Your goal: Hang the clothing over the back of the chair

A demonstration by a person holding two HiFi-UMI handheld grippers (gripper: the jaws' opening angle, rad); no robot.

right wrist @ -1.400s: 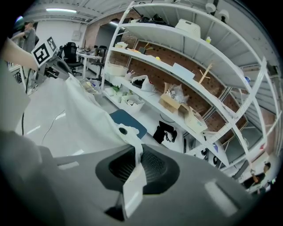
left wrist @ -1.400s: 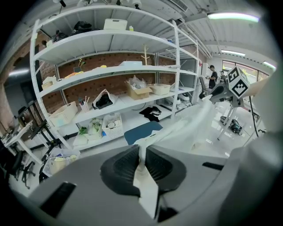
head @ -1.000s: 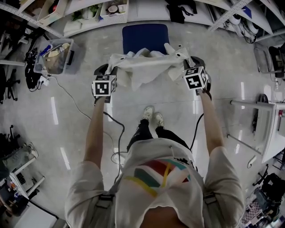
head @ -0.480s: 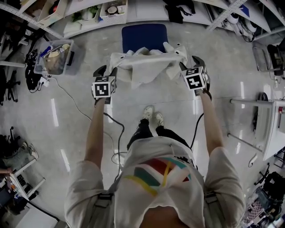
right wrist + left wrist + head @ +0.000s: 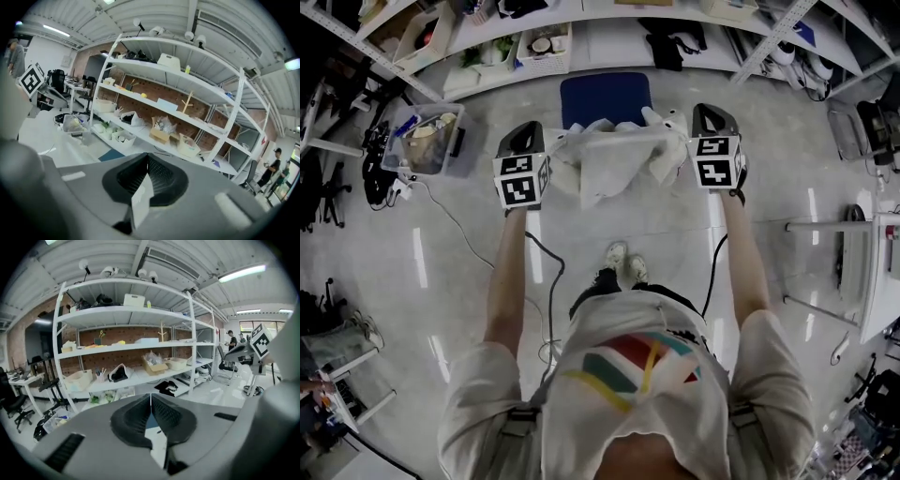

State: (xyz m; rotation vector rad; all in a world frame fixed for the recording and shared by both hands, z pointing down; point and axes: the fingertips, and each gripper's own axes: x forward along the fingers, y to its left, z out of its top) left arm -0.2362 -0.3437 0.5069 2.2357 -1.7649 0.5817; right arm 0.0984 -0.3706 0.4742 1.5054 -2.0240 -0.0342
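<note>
So the white clothing (image 5: 609,155) is hanging in the air, stretched and a bit bunched between the two tongs, right over the near edge of the blue chair (image 5: 605,92). Compared with a second ago it's riding noticeably higher: the person is lifting both arms together, so the cloth is coming up with them instead of sagging low. To me that looks like getting enough height to clear the chair back, so the draping itself isn't done yet, it's just being set up. The left tongs (image 5: 150,399) are clamped tight on one end of the fabric, and the right tongs (image 5: 146,161) are pinching the other end, with a white flap sticking out between the pads. Counting stuff: one garment, one chair, two tongs, plus one clear plastic bin (image 5: 431,136) sitting on the floor off to the left.
</note>
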